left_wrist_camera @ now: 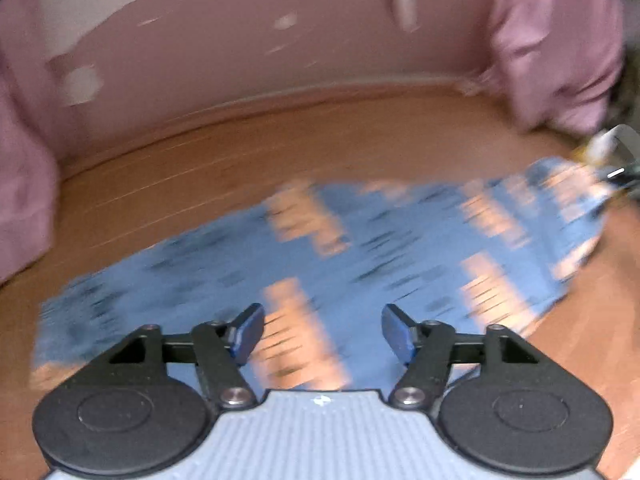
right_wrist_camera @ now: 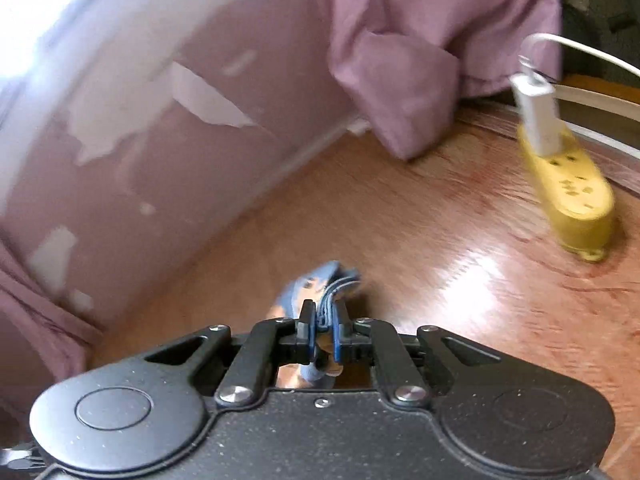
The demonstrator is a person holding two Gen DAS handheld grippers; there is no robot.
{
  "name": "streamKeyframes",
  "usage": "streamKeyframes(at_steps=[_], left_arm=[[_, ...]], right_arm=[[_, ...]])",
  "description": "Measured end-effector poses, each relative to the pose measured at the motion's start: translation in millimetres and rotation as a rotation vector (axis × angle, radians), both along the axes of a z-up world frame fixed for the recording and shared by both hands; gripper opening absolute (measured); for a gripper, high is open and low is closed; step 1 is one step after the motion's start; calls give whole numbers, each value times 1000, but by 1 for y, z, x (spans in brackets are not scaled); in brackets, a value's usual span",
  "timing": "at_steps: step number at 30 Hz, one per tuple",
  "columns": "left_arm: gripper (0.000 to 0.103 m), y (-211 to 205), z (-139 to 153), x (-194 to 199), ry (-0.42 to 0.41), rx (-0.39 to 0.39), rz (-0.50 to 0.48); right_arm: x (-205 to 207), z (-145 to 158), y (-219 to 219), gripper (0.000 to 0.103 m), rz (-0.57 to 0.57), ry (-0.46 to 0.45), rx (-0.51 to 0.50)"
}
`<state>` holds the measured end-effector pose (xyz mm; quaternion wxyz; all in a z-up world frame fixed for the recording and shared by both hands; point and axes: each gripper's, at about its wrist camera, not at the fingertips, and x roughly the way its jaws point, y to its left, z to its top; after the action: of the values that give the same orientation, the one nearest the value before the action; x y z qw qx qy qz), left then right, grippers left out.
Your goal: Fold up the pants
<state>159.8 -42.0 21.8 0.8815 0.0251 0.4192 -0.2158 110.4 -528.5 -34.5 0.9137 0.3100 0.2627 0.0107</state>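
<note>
Blue pants with orange patches lie spread flat on the wooden floor in the blurred left wrist view. My left gripper hovers open over their near edge, nothing between its blue pads. At the far right end of the cloth a part of the other gripper shows. In the right wrist view my right gripper is shut on a bunched, layered edge of the pants, which sticks out past the fingertips above the floor.
A pink wall with peeling paint runs close behind, with pink curtains hanging to the floor at both sides. A yellow power strip with a white plug lies on the floor at right.
</note>
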Motion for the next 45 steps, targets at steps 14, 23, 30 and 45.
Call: streamKeyframes(at_steps=[14,23,30,45], left_arm=[[88,-28,-13,71,290,-700,-64],[87,-40,-60,86,396,-626,4],[87,-51,-50,79,356,-540,-68],[82,-114,-42,123,297,-373,-104]], right_arm=[[-5,47,142,8,317,-133,-105],[3,0,204,10,332,-35,-352],[5,-17,231,50,339,-18,-467],[-4,-41,252,35,392,-12,-761]])
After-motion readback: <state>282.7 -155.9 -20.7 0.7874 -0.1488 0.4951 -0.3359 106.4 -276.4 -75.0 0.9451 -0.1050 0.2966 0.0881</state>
